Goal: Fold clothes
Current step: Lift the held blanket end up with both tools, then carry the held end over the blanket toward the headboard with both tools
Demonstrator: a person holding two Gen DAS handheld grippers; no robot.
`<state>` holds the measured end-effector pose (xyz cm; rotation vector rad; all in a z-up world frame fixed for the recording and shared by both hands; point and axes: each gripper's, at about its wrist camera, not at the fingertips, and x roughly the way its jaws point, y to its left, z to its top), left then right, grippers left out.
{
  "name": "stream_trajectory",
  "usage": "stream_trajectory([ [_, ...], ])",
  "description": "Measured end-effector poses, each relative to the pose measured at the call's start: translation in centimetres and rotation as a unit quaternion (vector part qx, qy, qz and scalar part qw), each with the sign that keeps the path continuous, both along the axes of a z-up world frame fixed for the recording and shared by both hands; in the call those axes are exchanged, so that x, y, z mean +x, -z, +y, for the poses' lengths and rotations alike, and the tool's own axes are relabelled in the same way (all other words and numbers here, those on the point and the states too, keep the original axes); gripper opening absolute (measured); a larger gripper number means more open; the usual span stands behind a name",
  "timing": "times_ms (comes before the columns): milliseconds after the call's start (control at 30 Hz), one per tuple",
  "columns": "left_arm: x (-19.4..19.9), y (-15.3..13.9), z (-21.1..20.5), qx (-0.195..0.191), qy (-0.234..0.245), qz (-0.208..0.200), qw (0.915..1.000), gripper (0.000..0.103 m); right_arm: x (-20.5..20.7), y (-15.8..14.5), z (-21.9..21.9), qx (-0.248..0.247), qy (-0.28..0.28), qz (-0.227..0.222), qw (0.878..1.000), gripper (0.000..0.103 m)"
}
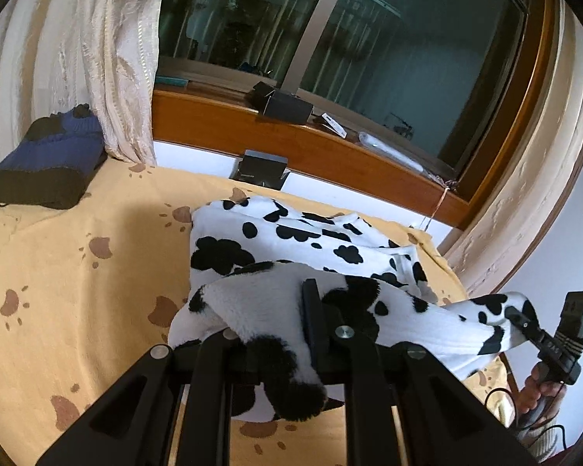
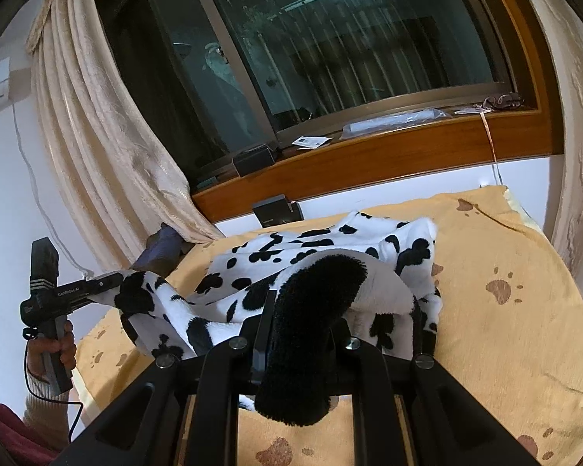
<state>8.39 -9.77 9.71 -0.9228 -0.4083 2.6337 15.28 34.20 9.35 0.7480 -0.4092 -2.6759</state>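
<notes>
1. A white fleece garment with black cow-pattern patches [image 1: 291, 240] lies partly folded on the bed's yellow blanket with brown paw prints [image 1: 77, 272], below the wooden window sill [image 1: 221, 124].
2. The left hand-held gripper [image 1: 276, 318] is clamped on a raised fold of the garment.
3. The right hand-held gripper [image 2: 303, 322] is likewise closed on a black-patched fold, lifted off the blanket.
4. A folded blue and black knit [image 1: 46, 167] rests at the blanket's far left corner, beside the cream curtain [image 1: 109, 58].
</notes>
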Motion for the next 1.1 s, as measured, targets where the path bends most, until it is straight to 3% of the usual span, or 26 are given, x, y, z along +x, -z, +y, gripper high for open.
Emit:
stream_trajectory([
  [333,-1.0,0.3,0.0,-0.012,0.002,-0.011,0.9999,0.017,-1.5,0.2,-0.2,-0.003,0.012,-0.009,1.000,0.016],
  [700,-2.6,0.4,-0.1,0.004,0.017,-0.023,0.9996,0.017,-3.1,0.5,0.3,-0.003,0.025,-0.016,1.000,0.016],
  [967,-4.2,0.7,1.3,-0.036,0.007,-0.013,0.9993,0.017,-4.3,0.7,-1.8,0.119,0.052,0.023,0.991,0.016],
  [1033,-4.8,1.0,1.0,-0.009,0.021,-0.031,0.9993,0.017,-4.7,0.8,-1.9,0.120,0.048,0.022,0.991,0.016],
  [1067,-5.4,1.5,0.3,0.043,0.043,-0.059,0.9964,0.017,-5.0,0.9,-1.7,0.109,0.042,0.019,0.993,0.016],
  [1100,-5.8,1.8,-0.1,0.064,0.049,-0.072,0.9942,0.017,-5.4,1.0,-0.9,0.071,0.032,0.007,0.997,0.016],
])
